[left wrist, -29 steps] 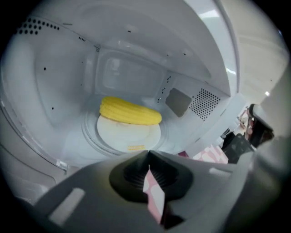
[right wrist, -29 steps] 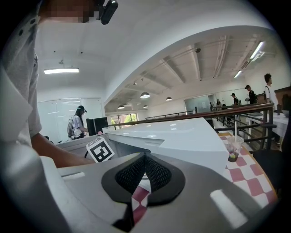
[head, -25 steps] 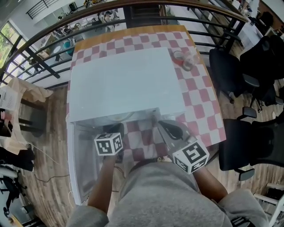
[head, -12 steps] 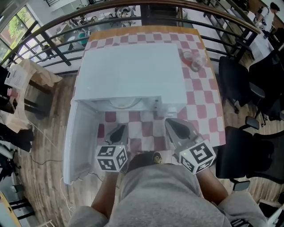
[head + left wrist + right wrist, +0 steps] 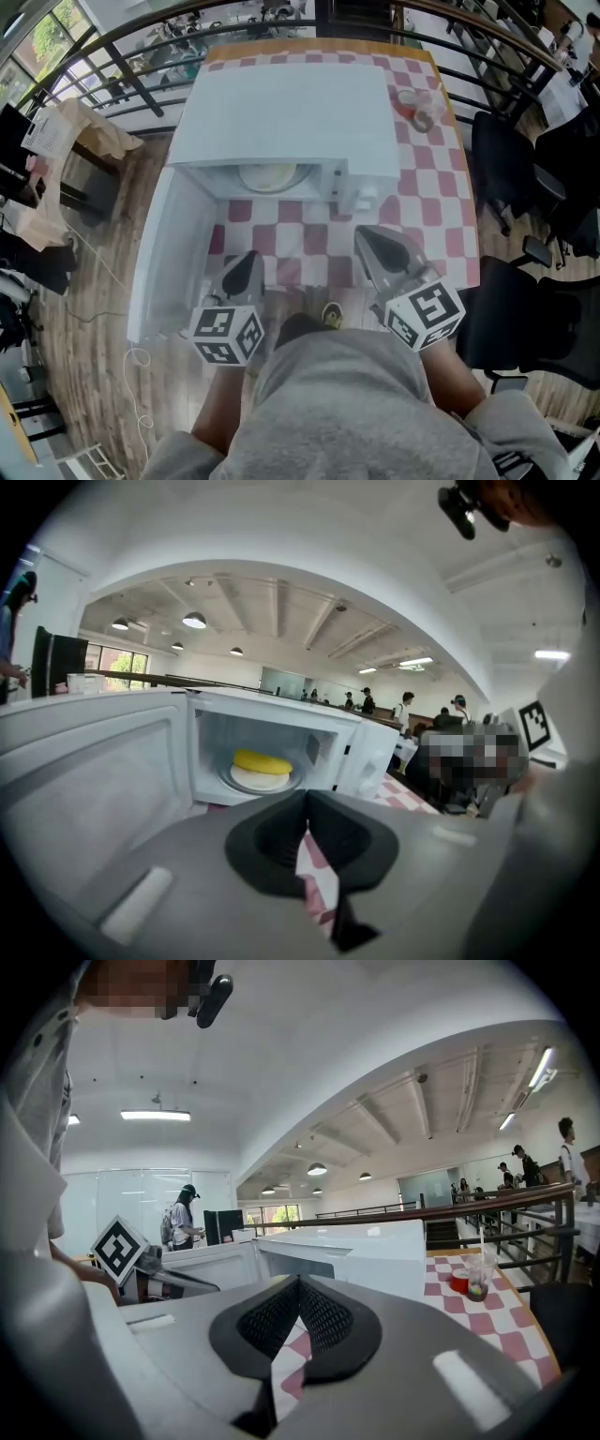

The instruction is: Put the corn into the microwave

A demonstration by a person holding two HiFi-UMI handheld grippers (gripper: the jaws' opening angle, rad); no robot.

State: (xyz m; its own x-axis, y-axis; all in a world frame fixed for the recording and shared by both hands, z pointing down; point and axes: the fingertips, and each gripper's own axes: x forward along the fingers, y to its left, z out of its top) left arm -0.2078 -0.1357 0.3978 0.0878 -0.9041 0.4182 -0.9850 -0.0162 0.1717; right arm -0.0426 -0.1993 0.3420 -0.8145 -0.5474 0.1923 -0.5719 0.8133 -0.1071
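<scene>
Fingers (image 5: 272,841) of left gripper (image 5: 247,262) and right gripper (image 5: 367,239) pressed together, holding nothing. Corn (image 5: 262,761) lies flat on a white plate (image 5: 259,780) inside the microwave (image 5: 281,112), long axis across the opening. Door (image 5: 173,253) swung wide at left; cups (image 5: 417,108) on checked cloth (image 5: 431,197) at right.

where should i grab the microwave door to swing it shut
Probably the door's free vertical edge, the end nearest the person and farthest from the hinge on the microwave. The door stands wide open as a thin upright panel at the left, so the left hand-held gripper could straddle that edge from the near side. Its jaws are closed now and would need opening first.
</scene>
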